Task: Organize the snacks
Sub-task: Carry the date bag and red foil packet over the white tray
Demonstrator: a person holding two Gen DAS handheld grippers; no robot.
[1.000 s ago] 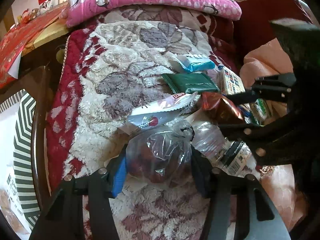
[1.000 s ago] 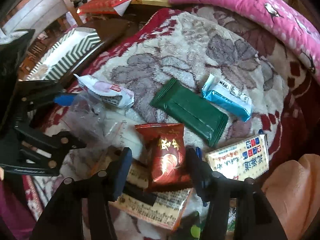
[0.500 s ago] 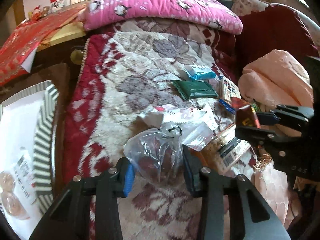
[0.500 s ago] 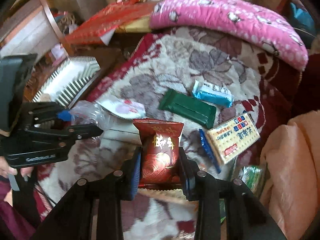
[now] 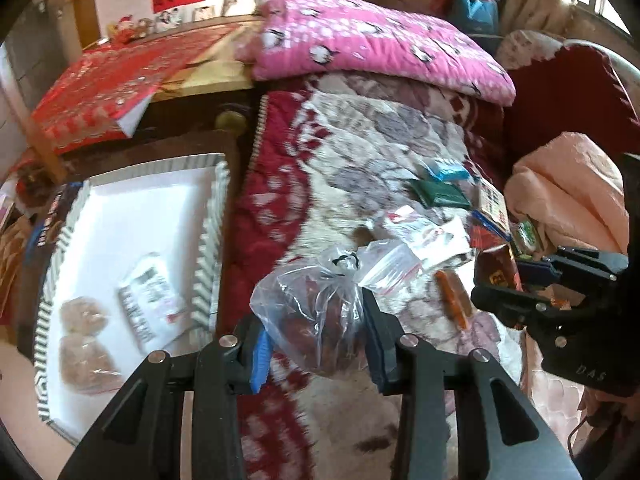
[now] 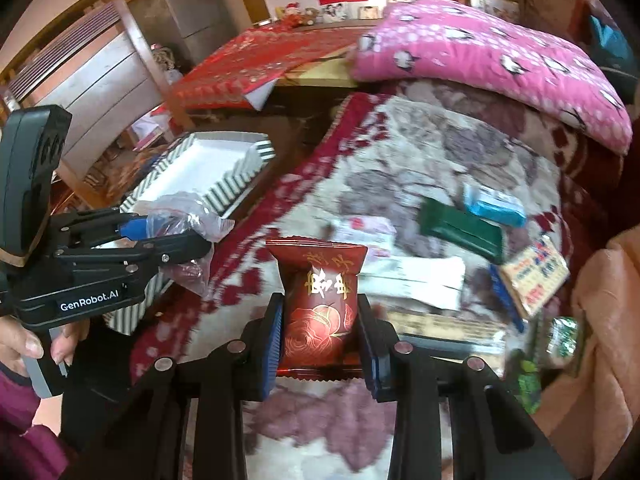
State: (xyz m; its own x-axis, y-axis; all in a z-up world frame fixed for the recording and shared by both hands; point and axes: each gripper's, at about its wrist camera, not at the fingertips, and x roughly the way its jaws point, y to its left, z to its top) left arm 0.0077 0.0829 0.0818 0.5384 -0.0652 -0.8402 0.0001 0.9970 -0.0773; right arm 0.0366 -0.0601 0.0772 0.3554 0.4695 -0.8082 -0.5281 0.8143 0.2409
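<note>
My left gripper (image 5: pixel 316 344) is shut on a clear knotted plastic bag (image 5: pixel 316 312) with dark red snacks inside, held above the blanket's left edge. My right gripper (image 6: pixel 320 344) is shut on a dark red packet with gold writing (image 6: pixel 320 304), lifted over the blanket. The striped white box (image 5: pixel 208 248) stands to the left with a white packet (image 5: pixel 150 300) and brown snacks (image 5: pixel 86 344) in it. Loose snacks lie on the floral blanket (image 5: pixel 360 168): a green packet (image 6: pixel 460 226), a blue packet (image 6: pixel 496 204), a cracker pack (image 6: pixel 536 268) and white packets (image 6: pixel 412 276).
A pink quilt (image 6: pixel 480 52) lies folded at the blanket's far end. A peach blanket (image 5: pixel 568 192) is heaped at the right. A red cloth (image 5: pixel 116 80) covers a table behind the box. The left gripper also shows in the right wrist view (image 6: pixel 200 236).
Both grippers have lifted their snacks off the blanket and swung left, bringing the striped box into fuller view. The right gripper, open around the red packet a second ago, has shut on it.
</note>
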